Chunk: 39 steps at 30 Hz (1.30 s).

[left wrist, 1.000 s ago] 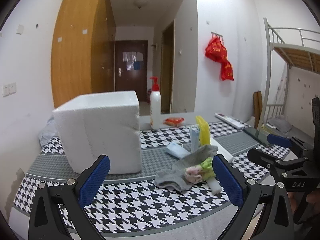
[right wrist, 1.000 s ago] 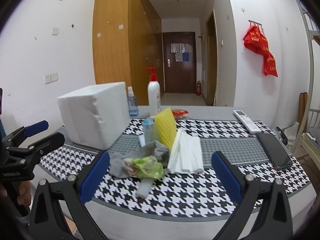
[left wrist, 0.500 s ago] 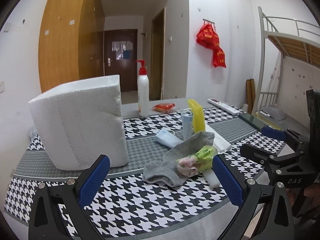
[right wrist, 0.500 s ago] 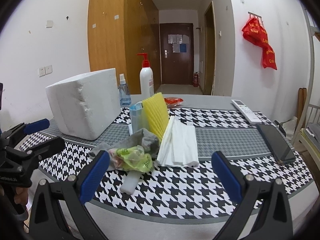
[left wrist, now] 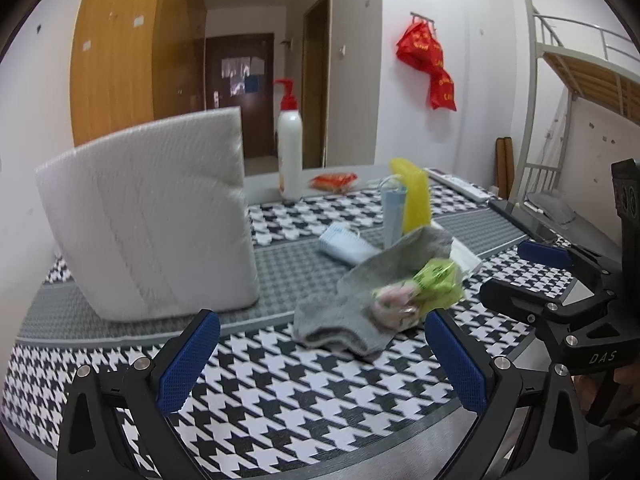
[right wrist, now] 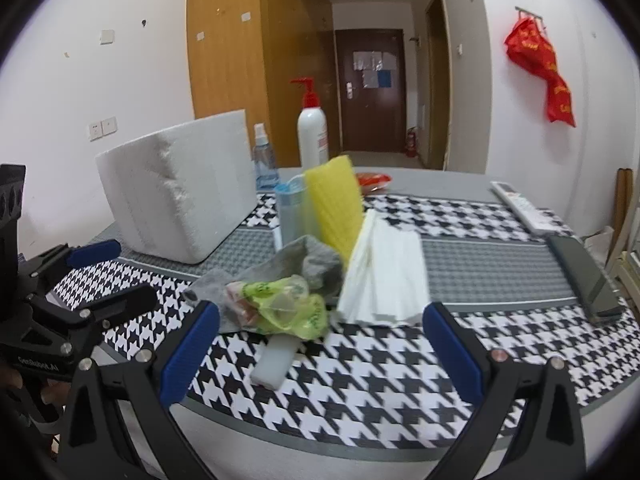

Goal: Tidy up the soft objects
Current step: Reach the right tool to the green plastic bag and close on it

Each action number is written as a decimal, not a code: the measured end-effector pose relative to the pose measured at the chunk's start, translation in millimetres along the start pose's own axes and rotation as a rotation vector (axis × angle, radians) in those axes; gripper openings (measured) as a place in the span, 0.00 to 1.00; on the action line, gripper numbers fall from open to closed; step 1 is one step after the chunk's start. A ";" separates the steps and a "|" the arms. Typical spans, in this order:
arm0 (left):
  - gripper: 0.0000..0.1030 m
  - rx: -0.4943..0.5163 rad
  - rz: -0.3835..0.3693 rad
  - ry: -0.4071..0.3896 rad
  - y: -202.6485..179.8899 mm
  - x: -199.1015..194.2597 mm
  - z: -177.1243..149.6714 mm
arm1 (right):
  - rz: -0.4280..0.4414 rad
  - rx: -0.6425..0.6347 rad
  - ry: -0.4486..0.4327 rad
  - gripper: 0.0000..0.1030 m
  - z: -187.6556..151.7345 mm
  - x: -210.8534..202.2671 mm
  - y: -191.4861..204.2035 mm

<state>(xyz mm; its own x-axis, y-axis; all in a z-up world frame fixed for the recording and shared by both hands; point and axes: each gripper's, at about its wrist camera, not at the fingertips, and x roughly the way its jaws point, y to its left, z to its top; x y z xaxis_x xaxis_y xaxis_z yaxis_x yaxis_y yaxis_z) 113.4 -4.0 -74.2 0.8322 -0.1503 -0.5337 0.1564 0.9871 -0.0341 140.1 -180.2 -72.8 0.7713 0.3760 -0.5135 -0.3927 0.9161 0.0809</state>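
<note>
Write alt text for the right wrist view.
The open right gripper hovers before a heap on a houndstooth table: a green plastic bag on a grey sock, beside folded white cloths and a white foam box.

This is a dormitory-style bedroom. A white metal bunk bed with a slatted wooden base (left wrist: 580,60) stands by the wall, a tall wooden wardrobe (right wrist: 240,60) lines a narrow hallway to a dark brown door (right wrist: 374,88), and a table under a black-and-white houndstooth cloth (right wrist: 400,368) carries household clutter.
</note>
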 end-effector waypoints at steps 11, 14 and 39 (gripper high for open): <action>0.99 -0.017 0.008 0.022 10.9 9.3 -0.5 | 0.079 -0.016 0.073 0.84 1.0 26.4 8.5; 0.99 -0.017 0.004 0.029 11.5 15.1 1.1 | 0.095 -0.019 0.092 0.81 1.1 32.3 8.9; 0.99 0.022 -0.010 0.068 5.8 45.4 13.6 | 0.198 -0.035 0.138 0.30 -2.3 43.4 8.8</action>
<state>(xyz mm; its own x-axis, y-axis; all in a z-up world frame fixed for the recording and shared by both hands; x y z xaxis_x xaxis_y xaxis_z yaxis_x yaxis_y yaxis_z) 159.3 -5.9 -87.1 0.7929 -0.1550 -0.5893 0.1767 0.9840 -0.0211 169.0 -156.2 -96.3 0.6031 0.5228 -0.6024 -0.5481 0.8203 0.1633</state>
